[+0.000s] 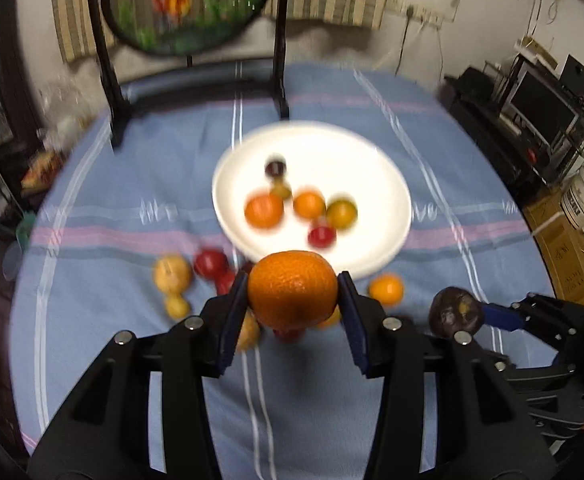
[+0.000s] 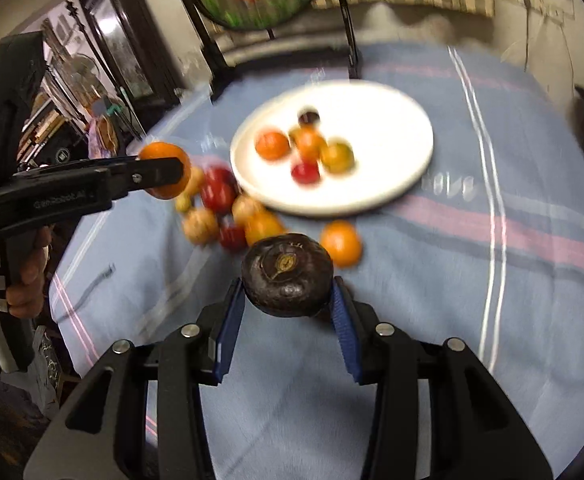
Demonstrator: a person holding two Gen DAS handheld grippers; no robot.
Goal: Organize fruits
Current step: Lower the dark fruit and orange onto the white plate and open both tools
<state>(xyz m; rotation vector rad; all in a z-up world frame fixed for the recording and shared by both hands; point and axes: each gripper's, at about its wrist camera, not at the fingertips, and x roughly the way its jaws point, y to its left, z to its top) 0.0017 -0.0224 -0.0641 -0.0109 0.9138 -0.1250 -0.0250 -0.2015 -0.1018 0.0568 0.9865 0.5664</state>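
Left gripper (image 1: 292, 292) clenches an orange (image 1: 292, 288); right gripper (image 2: 288, 280) grips a dark fruit (image 2: 287, 274) (mangosteen, perhaps). Both hang short of the white plate (image 1: 372, 152), directly ahead; the left looks nearer.

- My left gripper (image 1: 292, 298) sits low at centre frame, its blue pads (image 1: 234, 322) pinched inward on a load.
- My right gripper (image 2: 288, 304) sits low centre too, likewise clamped.
- My left hand (image 2: 28, 280) grips its handle at the frame's left edge.
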